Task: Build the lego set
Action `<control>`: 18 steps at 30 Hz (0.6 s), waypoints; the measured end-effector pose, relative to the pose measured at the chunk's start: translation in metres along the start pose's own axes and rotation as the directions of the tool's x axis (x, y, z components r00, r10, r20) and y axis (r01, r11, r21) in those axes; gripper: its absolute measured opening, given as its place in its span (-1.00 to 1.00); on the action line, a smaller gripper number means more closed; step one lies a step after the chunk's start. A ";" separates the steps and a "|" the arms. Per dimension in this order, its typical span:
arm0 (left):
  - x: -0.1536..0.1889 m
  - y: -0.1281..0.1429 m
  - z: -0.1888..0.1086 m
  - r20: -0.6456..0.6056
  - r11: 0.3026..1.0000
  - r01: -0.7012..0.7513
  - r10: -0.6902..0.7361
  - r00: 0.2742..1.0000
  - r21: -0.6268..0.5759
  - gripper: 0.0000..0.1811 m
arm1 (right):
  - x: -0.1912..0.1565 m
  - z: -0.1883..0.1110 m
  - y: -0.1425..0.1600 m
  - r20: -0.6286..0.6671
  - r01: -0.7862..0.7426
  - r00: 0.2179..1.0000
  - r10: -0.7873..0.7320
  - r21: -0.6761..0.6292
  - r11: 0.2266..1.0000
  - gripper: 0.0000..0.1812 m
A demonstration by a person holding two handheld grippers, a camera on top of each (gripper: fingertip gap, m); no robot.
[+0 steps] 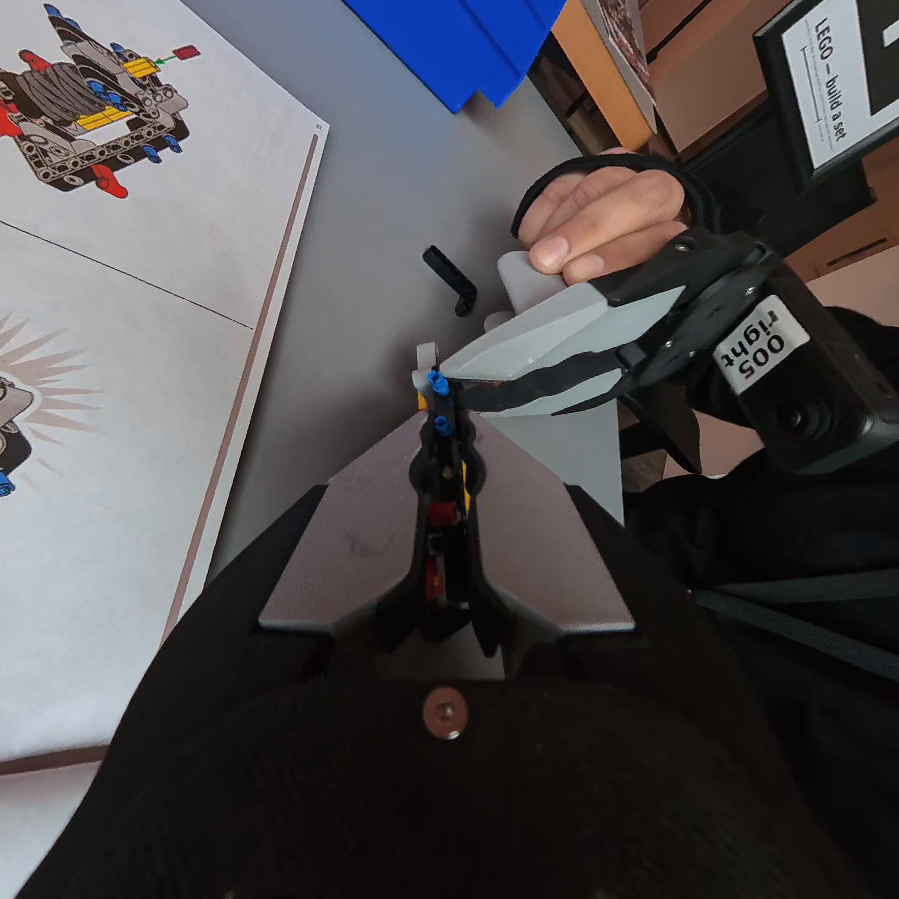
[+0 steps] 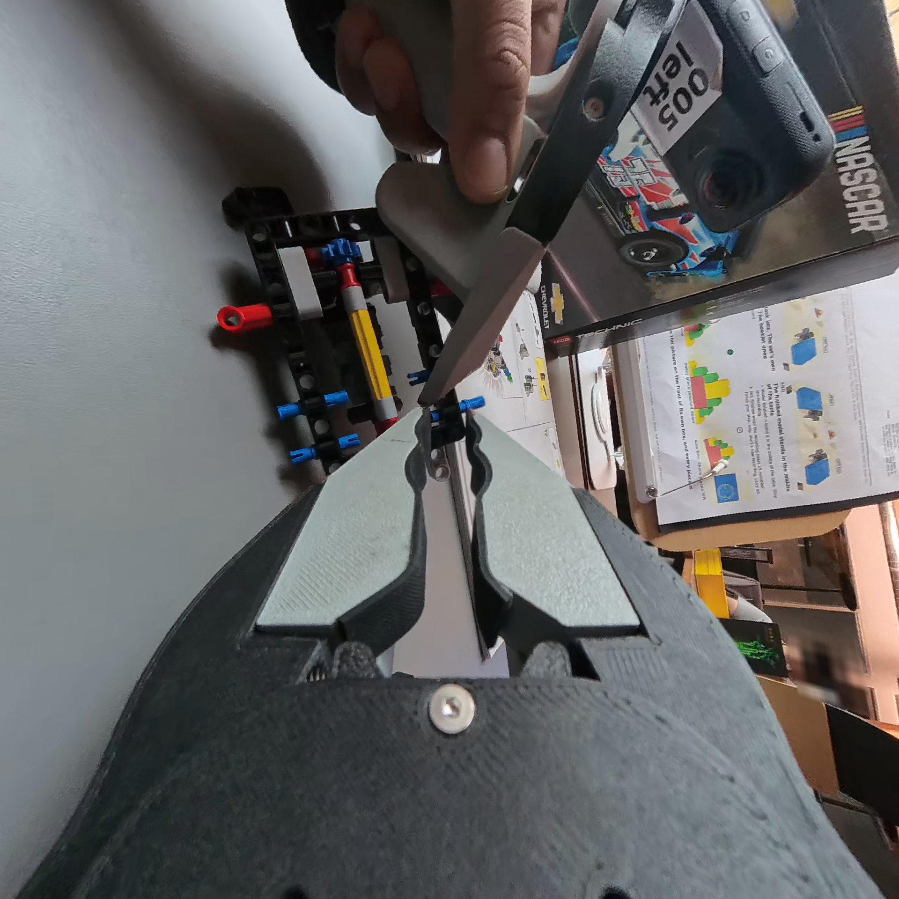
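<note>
The lego assembly [image 2: 311,369] is a black beam frame with a yellow and grey axle, a blue gear, red connectors and blue pins. My left gripper [image 1: 445,433] is shut on it; it shows edge-on [image 1: 440,515] between the fingers. In the right wrist view the left gripper [image 2: 427,396] comes in from above and clamps the frame's right side. My right gripper [image 2: 446,423] is shut on a small black connector with blue pins [image 2: 450,428] and holds it against the frame's near corner. In the left wrist view the right gripper [image 1: 455,386] meets the assembly's top end from the right.
An open instruction booklet [image 1: 146,272] lies on the grey table [image 1: 389,194] at the left. A loose black L-shaped beam [image 1: 450,279] lies beyond the grippers. A blue bin [image 1: 452,48] stands at the back. The lego box [image 2: 759,253] and a printed sheet [image 2: 778,404] stand to the right. My left and right fingertips are right by each other.
</note>
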State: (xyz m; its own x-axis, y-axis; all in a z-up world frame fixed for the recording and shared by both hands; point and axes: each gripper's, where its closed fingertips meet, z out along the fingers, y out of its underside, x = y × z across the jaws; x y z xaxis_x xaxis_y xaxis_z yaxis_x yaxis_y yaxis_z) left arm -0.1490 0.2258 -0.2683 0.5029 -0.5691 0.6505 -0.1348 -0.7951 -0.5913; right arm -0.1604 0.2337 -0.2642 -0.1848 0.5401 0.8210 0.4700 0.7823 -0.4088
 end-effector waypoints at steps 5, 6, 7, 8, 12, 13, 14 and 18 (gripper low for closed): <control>-0.003 0.003 0.001 0.025 1.000 -0.020 0.020 0.999 -0.024 -0.91 | 0.000 -0.005 0.000 0.005 -0.008 1.000 0.008 0.012 1.000 -0.78; -0.001 0.002 0.001 0.014 1.000 -0.020 0.020 1.000 -0.022 -0.92 | 0.001 -0.006 -0.001 0.002 -0.013 1.000 0.013 0.024 1.000 -0.79; 0.001 0.002 0.000 0.009 0.999 -0.031 0.031 0.999 -0.023 -0.92 | 0.001 -0.008 -0.002 0.009 -0.032 0.999 0.032 0.036 0.999 -0.80; 0.003 0.002 0.000 0.010 0.998 -0.048 0.048 0.999 -0.028 -0.91 | 0.001 -0.009 -0.002 0.026 -0.072 0.997 0.070 0.047 0.996 -0.80; 0.009 0.001 -0.001 0.010 0.994 -0.105 0.106 0.994 -0.040 -0.92 | 0.007 -0.012 -0.003 0.110 -0.293 0.953 0.283 0.085 0.952 -0.72; 0.010 0.001 -0.002 0.010 0.992 -0.120 0.121 0.993 -0.046 -0.92 | 0.006 -0.012 -0.003 0.145 -0.342 0.933 0.328 0.087 0.936 -0.73; 0.012 0.001 -0.002 0.007 0.990 -0.131 0.131 0.991 -0.050 -0.92 | 0.005 -0.012 -0.003 0.173 -0.372 0.919 0.354 0.086 0.924 -0.74; 0.015 0.000 -0.002 0.007 0.989 -0.142 0.142 0.990 -0.050 -0.91 | 0.002 -0.012 -0.005 0.182 -0.358 0.924 0.338 0.090 0.930 -0.87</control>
State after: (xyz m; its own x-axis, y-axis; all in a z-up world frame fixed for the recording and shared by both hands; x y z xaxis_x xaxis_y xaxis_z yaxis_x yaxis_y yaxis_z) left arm -0.1434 0.2168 -0.2574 0.4847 -0.6749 0.5564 -0.2470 -0.7158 -0.6531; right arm -0.1524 0.2269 -0.2560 -0.1689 0.8193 0.5479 0.4249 0.5621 -0.7096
